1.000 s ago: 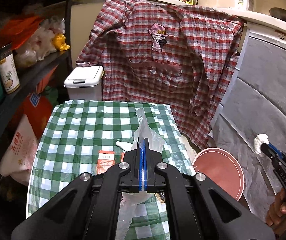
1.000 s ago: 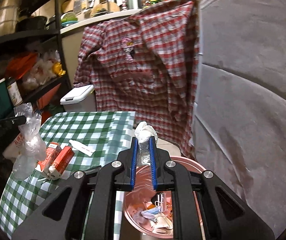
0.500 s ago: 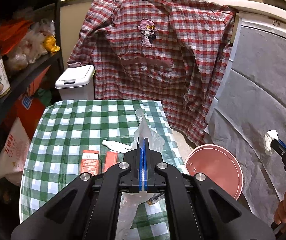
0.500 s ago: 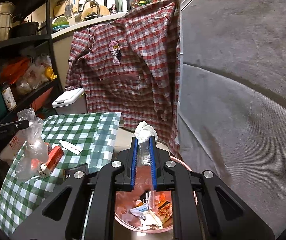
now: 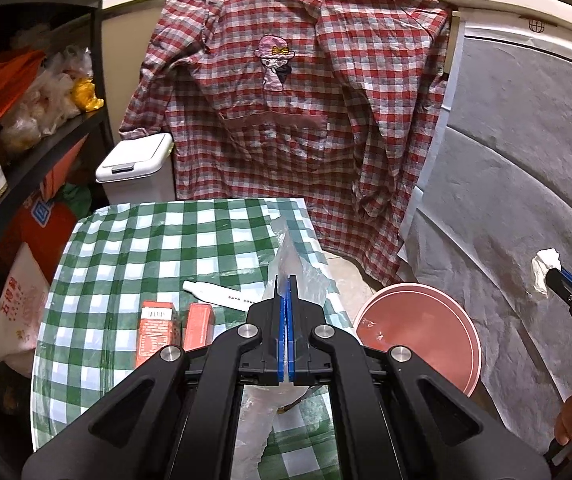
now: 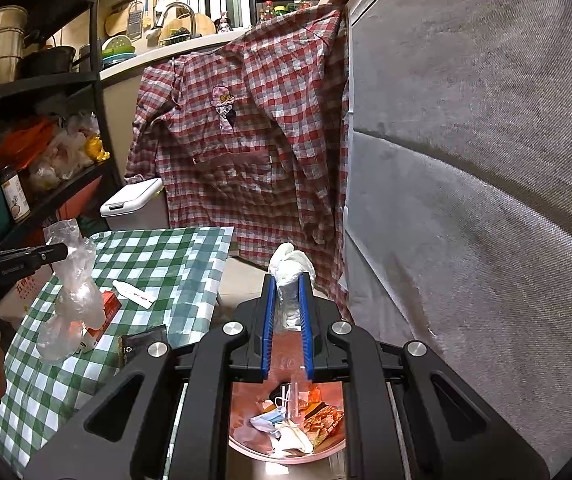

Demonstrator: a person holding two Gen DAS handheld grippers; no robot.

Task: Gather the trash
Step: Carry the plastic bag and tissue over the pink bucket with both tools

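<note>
- My right tongs [image 6: 287, 280] are clamped on a crumpled white tissue [image 6: 291, 270], held directly above the pink trash basin [image 6: 246, 446], which stands on the floor just beside the desk [image 5: 126, 240].
- My left tongs [image 5: 286, 300] are pressed together on a clear plastic bag [image 6: 72, 280], hanging above the desk's green checked cloth.
- Not yet collected on the desk: two red cartons [image 5: 157, 330], a white tube [image 5: 222, 294] and a dark wrapper [image 6: 142, 342].
- Step in hand, as I judge it: release the tissue into the basin.
- Recommended: lower the right tongs toward the rim before parting them; tissue is light and may drift or cling to a pad.
- The basin already holds wrappers, so aim centrally.
- Bring the bag over only once the right tongs clear the opening.
</note>
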